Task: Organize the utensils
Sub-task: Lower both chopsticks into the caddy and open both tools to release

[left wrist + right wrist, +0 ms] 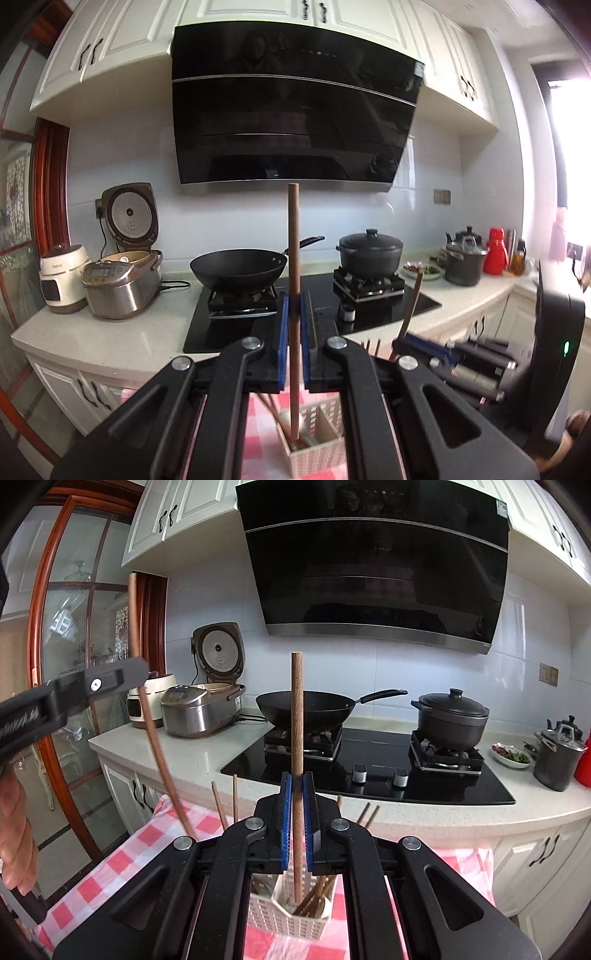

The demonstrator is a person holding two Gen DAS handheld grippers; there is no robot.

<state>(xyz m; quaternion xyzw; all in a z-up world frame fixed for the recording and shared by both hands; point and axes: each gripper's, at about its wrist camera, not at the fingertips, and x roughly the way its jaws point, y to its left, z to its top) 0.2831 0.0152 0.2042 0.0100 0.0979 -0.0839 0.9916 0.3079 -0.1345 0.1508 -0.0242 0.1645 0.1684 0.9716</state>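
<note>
Left gripper (294, 295) and right gripper (297, 781): each pinched one upright brown wooden chopstick (294, 288), tips lowered into the white woven plastic basket (284, 919) at lower centre, for sorting.

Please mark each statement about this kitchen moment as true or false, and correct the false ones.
1. Each gripper is closed on a wooden chopstick. True: left gripper and right gripper each clamp one chopstick.
2. The utensil holder is empty. False: several chopsticks stand in it.
3. The wok has a lid. False: it is open; the black pot has the lid.
4. The rice cooker lid is raised. True.
</note>
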